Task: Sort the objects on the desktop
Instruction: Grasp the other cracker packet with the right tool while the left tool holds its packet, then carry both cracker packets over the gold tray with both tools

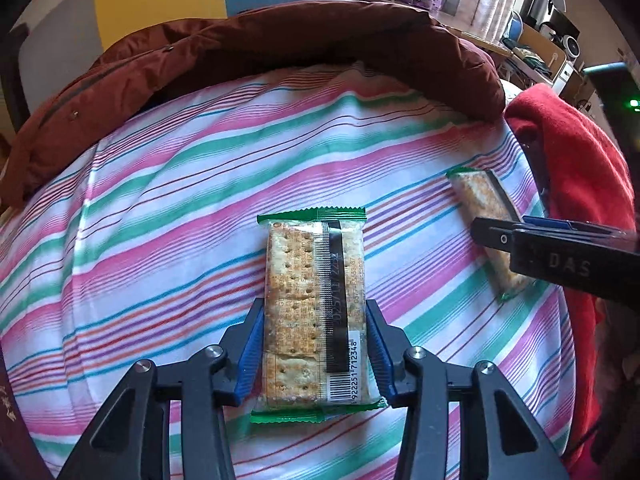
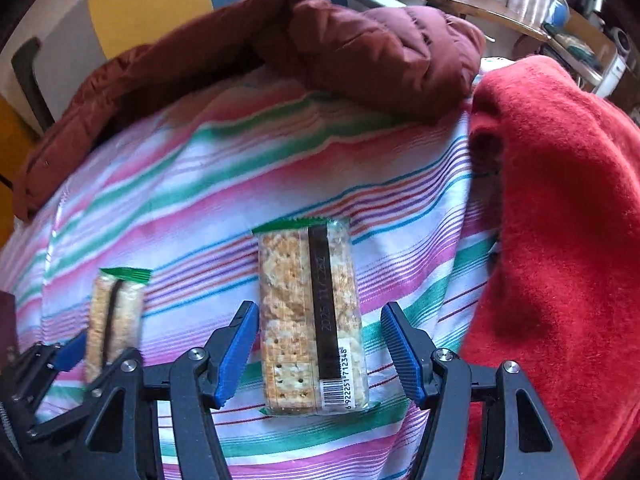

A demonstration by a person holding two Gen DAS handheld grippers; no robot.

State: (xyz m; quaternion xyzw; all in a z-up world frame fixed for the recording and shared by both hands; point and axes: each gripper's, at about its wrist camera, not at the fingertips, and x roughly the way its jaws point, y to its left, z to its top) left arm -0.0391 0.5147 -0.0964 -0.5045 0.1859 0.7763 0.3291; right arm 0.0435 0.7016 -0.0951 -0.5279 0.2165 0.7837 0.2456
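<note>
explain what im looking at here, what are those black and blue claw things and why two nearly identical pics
They are two hand-held grippers, each with a camera looking along its fingers, so each picture is one gripper's view. On a striped cloth lie two cracker packs, with a brown jacket and a red blanket at its edges. The left gripper is shut on the left cracker pack. The right gripper stands open around the right cracker pack, fingers not touching it.

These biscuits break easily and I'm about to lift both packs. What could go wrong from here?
1. The left tongs are clamped on the near end of one cracker pack; lifted from there, its far end may sag and the crackers could crack.
2. The right tongs stand open around the other cracker pack, with a gap on both sides; closing off-centre may skew it.
</note>
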